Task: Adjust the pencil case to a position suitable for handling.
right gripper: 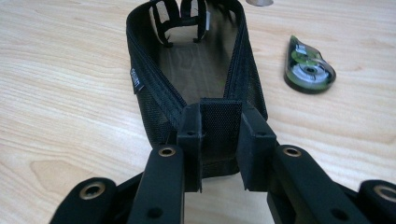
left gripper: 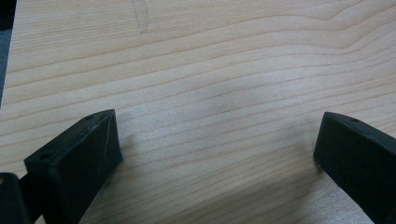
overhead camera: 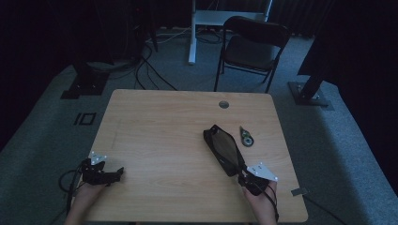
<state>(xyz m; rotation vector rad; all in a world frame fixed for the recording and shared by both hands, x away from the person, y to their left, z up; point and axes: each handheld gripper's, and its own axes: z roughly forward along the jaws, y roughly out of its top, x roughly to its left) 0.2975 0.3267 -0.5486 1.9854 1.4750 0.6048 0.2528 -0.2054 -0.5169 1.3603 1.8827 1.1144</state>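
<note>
Right tool (right gripper: 219,135): clamped on the near end tab of the black mesh pouch (right gripper: 196,70).
Pouch: lying open on the table (overhead camera: 159,131), right of centre.
Left tool (left gripper: 217,149): jaws wide apart, nothing between them.
Tape dispenser (right gripper: 308,65): just beside the pouch.

The tabletop (right gripper: 70,93) is pale wood with a smooth matt grain. The pouch (right gripper: 196,70) is black woven mesh cloth with stitched webbing edges. The tape dispenser (right gripper: 308,67) is glossy translucent green plastic. The right claw (right gripper: 222,140) is matt black plastic with brass-coloured metal rivets
</note>
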